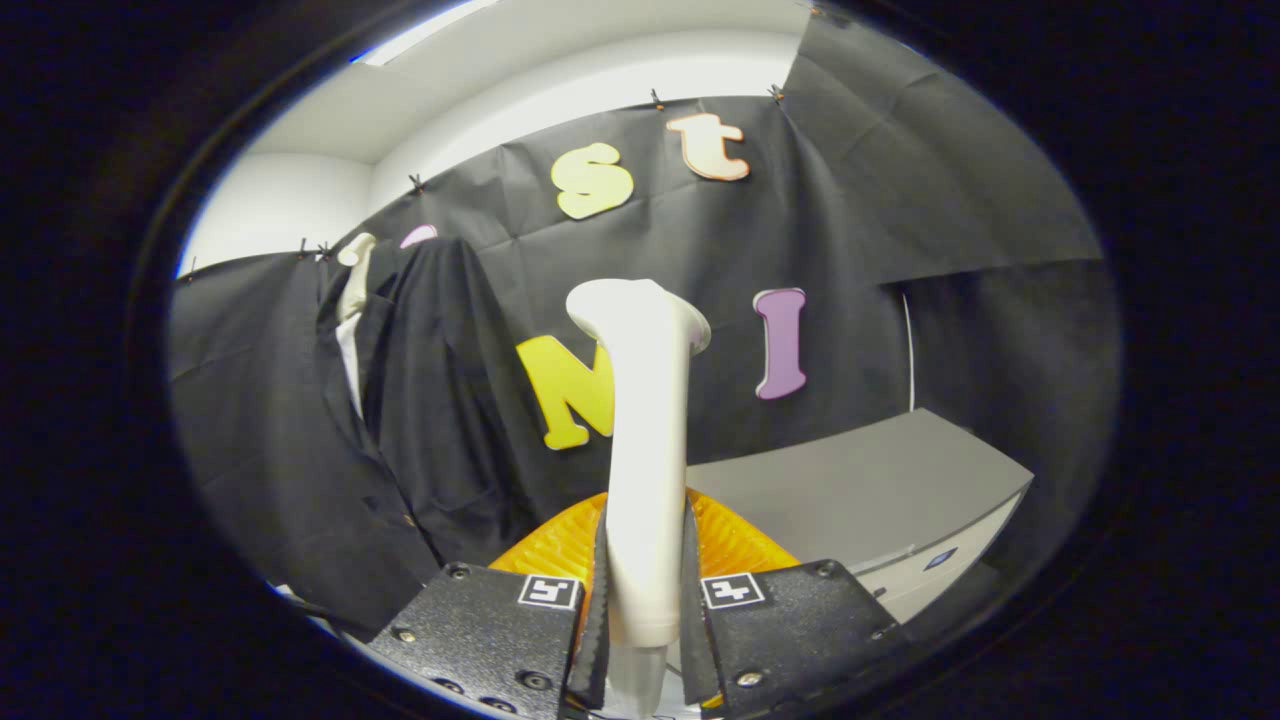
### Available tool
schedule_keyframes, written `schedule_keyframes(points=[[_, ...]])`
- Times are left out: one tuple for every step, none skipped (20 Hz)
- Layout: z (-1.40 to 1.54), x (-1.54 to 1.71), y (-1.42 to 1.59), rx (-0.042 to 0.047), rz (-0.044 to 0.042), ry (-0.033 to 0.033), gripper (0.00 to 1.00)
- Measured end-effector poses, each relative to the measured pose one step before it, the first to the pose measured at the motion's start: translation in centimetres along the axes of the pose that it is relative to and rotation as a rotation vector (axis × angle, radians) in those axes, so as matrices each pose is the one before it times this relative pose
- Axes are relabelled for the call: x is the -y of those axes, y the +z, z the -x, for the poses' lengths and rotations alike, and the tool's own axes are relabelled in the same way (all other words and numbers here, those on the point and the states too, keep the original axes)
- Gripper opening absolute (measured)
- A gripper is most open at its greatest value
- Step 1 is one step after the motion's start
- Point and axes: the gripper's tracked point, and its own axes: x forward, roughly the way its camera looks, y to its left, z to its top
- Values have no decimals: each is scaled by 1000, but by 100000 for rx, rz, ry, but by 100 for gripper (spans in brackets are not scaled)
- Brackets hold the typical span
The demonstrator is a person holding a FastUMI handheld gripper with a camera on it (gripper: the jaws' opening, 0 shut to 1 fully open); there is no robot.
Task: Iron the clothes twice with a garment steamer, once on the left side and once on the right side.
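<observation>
- The claw [645, 610] holds the white garment steamer [645, 430] by its handle, both fingers pressing on it, and the steamer stands upright between them.
- Beyond the fingers on one side hangs the dark jacket [420, 400] against the booth wall, well apart from the steamer head.
- On the other side lies the grey surface [860, 490], its edge near the orange base [740, 545].

I see open room ahead between the steamer [645, 440], clamped by both fingers of my gripper [645, 620], and the dark garment [420, 420] hanging to the left. The grey cabinet [860, 490] blocks the lower right side.
</observation>
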Motion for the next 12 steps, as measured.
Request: schedule_keyframes(points=[[414, -1483, 681, 1849, 294, 1083, 31], [114, -1393, 749, 1597, 904, 491, 31], [146, -1389, 758, 1707, 313, 524, 31], [-18, -1334, 673, 1274, 201, 1093, 31], [-75, -1628, 732, 1039, 43, 1709, 31], [-314, -1622, 594, 1220, 135, 1692, 31], [-155, -1607, 646, 1305, 1216, 1230, 31], [-176, -1408, 690, 1190, 1498, 1123, 31], [-278, -1427, 582, 1083, 1100, 1154, 31], [-479, -1424, 316, 728, 1020, 1272, 31], [-447, -1389, 320, 574, 842, 1173, 31], [-449, -1207, 176, 380, 966, 837, 31]])
